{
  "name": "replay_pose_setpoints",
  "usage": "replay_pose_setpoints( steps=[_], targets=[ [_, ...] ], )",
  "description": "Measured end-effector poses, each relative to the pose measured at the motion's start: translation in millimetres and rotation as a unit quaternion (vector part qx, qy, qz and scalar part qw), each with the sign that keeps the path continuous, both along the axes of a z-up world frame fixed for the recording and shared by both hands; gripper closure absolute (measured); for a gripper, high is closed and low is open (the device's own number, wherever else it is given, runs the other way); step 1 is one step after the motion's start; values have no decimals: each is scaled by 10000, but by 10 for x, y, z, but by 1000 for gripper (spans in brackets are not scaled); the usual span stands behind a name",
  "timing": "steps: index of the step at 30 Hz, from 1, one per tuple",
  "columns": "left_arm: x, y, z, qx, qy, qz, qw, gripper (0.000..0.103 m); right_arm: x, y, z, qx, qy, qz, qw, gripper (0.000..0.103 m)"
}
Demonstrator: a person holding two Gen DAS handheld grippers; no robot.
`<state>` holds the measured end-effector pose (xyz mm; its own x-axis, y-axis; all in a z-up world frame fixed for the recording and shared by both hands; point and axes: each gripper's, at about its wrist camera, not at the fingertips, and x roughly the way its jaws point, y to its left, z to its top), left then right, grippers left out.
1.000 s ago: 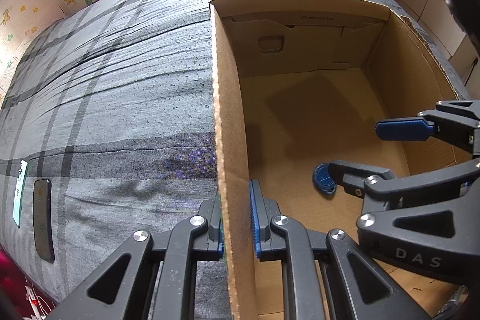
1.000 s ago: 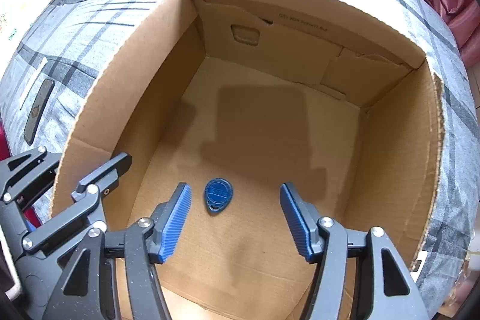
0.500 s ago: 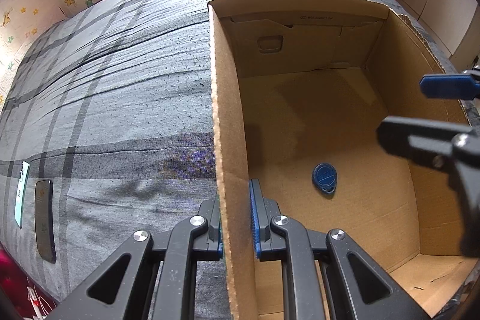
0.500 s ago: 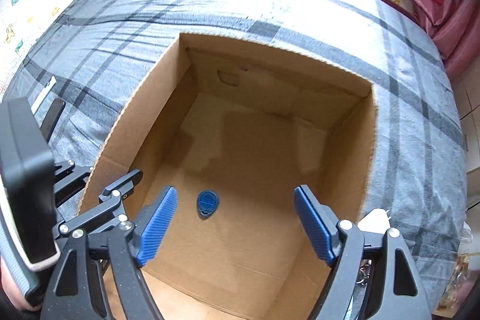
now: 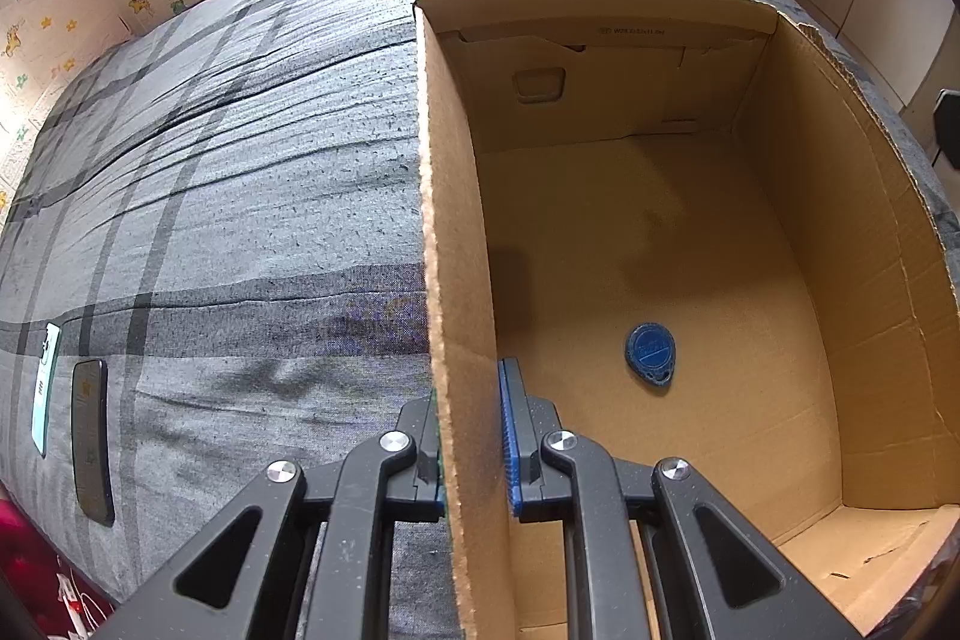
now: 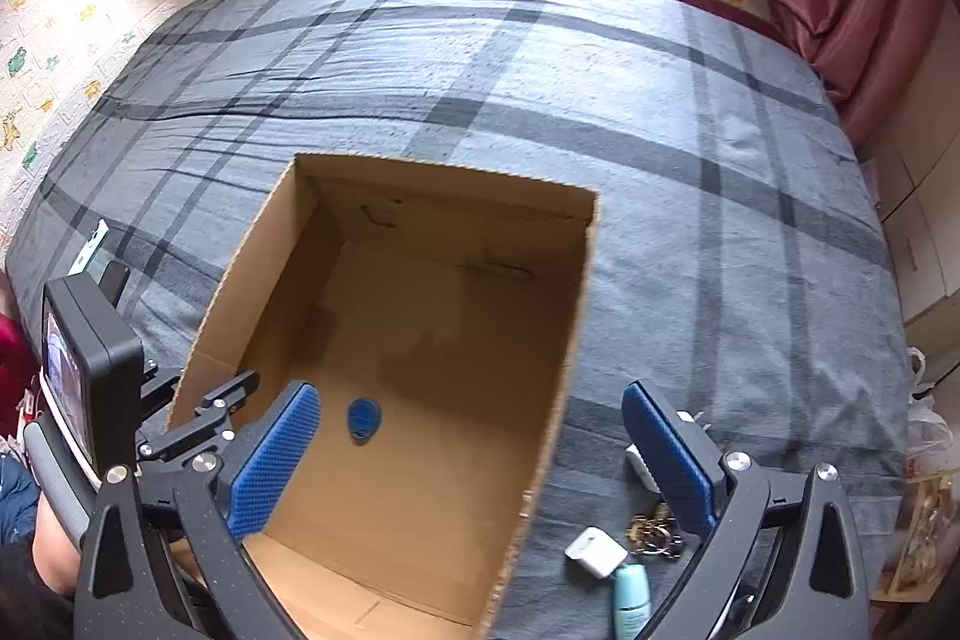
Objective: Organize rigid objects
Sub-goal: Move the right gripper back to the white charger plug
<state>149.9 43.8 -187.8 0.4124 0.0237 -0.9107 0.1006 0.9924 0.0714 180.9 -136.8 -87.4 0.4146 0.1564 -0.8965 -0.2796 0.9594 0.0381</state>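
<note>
My right gripper (image 6: pixel 468 454) has risen out of the box (image 5: pixel 456 280) since a second ago, its jaws just opening wide and empty. My left gripper (image 5: pixel 468 436) stays clamped on the corrugated cardboard wall. The blue teardrop tag (image 5: pixel 651 353) lies flat on the box floor. At 5 o'clock, on the plaid bed (image 6: pixel 660 130), sit a white charger (image 6: pixel 595 552), keys (image 6: pixel 651 535) and tube (image 6: pixel 631 595).
</note>
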Motion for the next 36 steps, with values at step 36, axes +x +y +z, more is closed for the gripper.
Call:
replay_pose_setpoints(
  steps=[36],
  targets=[
    [11, -56, -15, 99, 27, 0, 9999, 89, 199, -1448, -850, -99, 588, -1168, 9914, 0]
  ],
)
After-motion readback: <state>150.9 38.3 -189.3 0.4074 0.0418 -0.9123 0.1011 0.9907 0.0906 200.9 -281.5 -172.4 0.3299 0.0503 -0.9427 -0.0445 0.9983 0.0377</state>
